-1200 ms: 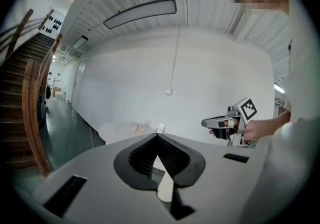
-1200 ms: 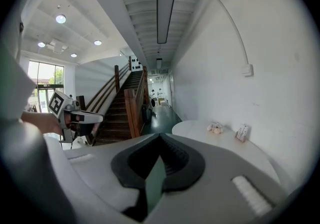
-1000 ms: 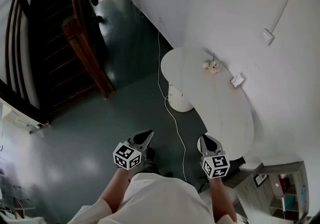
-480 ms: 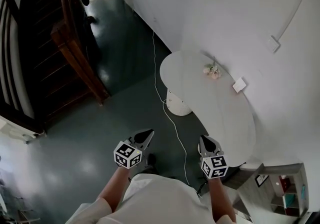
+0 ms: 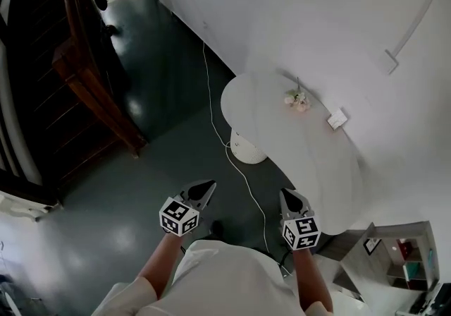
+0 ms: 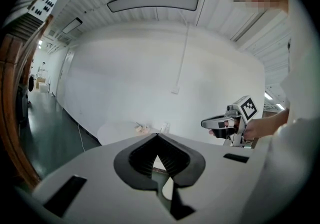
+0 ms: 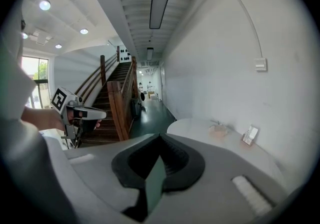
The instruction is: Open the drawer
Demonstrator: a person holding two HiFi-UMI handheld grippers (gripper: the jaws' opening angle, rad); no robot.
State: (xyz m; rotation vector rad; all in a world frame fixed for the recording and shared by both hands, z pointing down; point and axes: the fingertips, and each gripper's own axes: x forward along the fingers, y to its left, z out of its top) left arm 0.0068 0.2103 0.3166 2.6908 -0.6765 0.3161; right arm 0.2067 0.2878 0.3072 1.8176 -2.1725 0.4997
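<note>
Both claws are closed with nothing between them. The left gripper [image 5: 209,185] has two smooth grey plastic jaws that meet at one sharp tip, with dark ribbed pads on the inner sides. The right gripper [image 5: 285,193] has the same pointed shape, also tip against tip. Each one carries at its back a cube with black and white square markers.

Ahead of the right gripper, a little to its right, stands a white table [image 5: 317,166]. It is oval, matte and smooth, on a round ribbed foot [image 5: 244,147]. On its far part lie some small pale flowers [image 5: 297,99] and a small white card [image 5: 337,119]; what is on the card is too small to read. A thin white cable [image 5: 208,85] runs over the dark green glossy floor [image 5: 134,187] and passes between the two grippers. Ahead of the left gripper, to its left, is a dark brown wooden staircase [image 5: 88,78], cut off by the edge.

The drawer cannot be made out clearly. Behind the right gripper, to its right, a low grey wooden cabinet [image 5: 349,251] with open compartments is partly cut off by the edge, and its details are too small to tell.
</note>
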